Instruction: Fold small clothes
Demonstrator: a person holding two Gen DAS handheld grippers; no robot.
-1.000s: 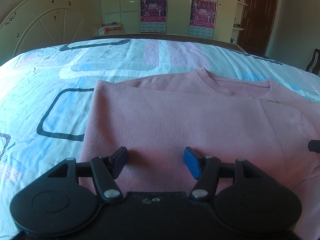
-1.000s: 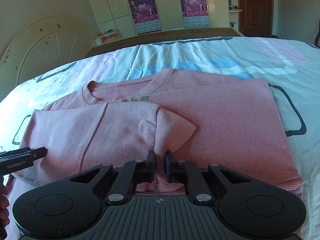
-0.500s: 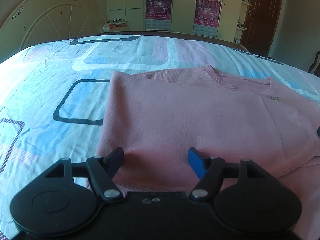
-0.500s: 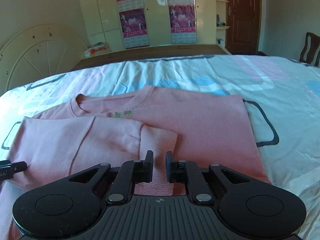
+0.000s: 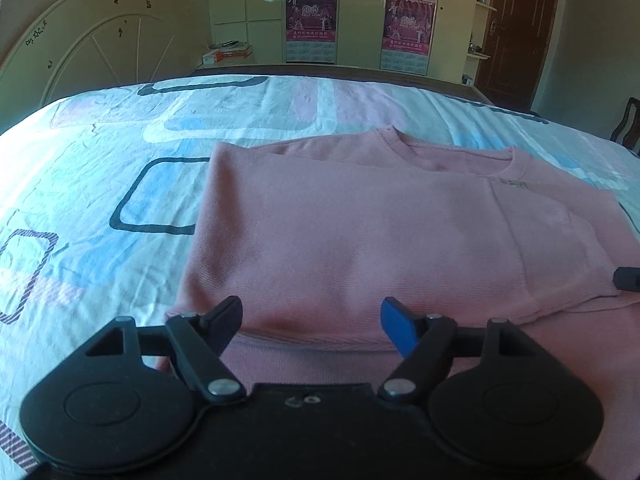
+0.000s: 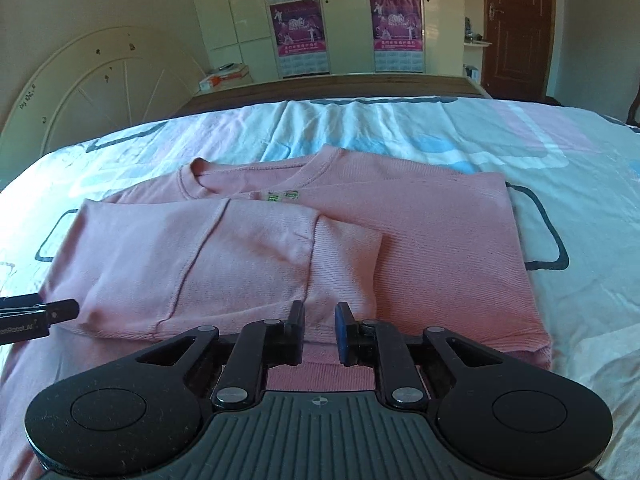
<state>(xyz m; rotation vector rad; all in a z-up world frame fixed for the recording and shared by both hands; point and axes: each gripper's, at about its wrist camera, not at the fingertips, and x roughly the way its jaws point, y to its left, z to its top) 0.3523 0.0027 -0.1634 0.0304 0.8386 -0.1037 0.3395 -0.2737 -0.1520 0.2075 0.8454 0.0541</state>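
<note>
Pink sweater (image 5: 360,232) lies flat on the bed (image 5: 100,184), collar toward the far edge, hem toward the near edge. One side panel is folded over the body; a sleeve (image 6: 224,264) lies across the front, cuff ending near the middle. Small green label (image 6: 282,196) shows just below the collar.

Left gripper (image 5: 312,316): jaws wide apart and they have just been opening. Nothing clamped. The sweater's folded edge lies under the gap, but the pads are clear of the cloth. One pad is blue, the other black. It sits over the sweater's near left corner, pointing down at an angle.

Right gripper (image 6: 319,322): jaws nearly together, a narrow gap between them, and they have just been opening a little. Pads sit over the folded cuff end at the near edge of the sweater. No cloth pinched that I can see; pink fabric shows through the gap from below.

Each gripper's tip shows at the side of the other's view, so the two are side by side along the sweater's near edge.

Bed sheet is pale with blue, pink and dark rounded-rectangle print. Past the far edge: a cream arched headboard (image 5: 100,40), a wardrobe (image 6: 340,20) with two purple posters (image 6: 300,24), a dark door (image 6: 516,28).
</note>
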